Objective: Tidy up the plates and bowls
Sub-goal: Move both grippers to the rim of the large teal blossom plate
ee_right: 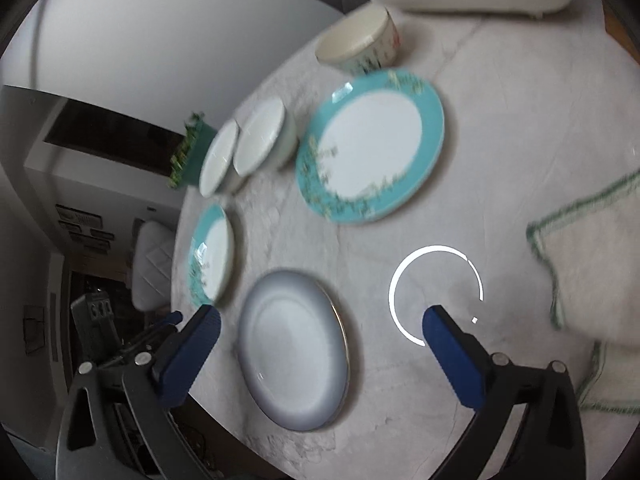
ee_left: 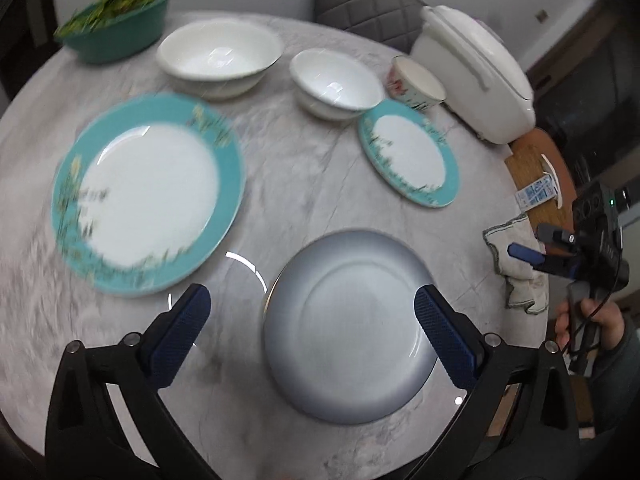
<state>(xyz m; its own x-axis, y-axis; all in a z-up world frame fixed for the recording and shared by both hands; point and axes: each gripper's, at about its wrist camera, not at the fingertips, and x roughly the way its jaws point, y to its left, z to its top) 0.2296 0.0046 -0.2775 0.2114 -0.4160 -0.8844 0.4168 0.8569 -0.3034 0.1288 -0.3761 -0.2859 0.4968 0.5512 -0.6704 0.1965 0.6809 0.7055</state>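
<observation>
Both our tools, left tool (ee_left: 308, 328) and right tool (ee_right: 320, 348), are spread wide holding nothing, and the grey plate (ee_left: 352, 328), blue plates and white bowls lie apart on the counter (ee_left: 300, 168), so we think stacking is not yet done.

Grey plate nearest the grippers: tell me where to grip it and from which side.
Probably take the grey plate by its raised rim, at the edge nearest the open left gripper, coming in low from that side. It lies flat on the marble table, so only the thin rim offers purchase; one finger must slip under it.
</observation>
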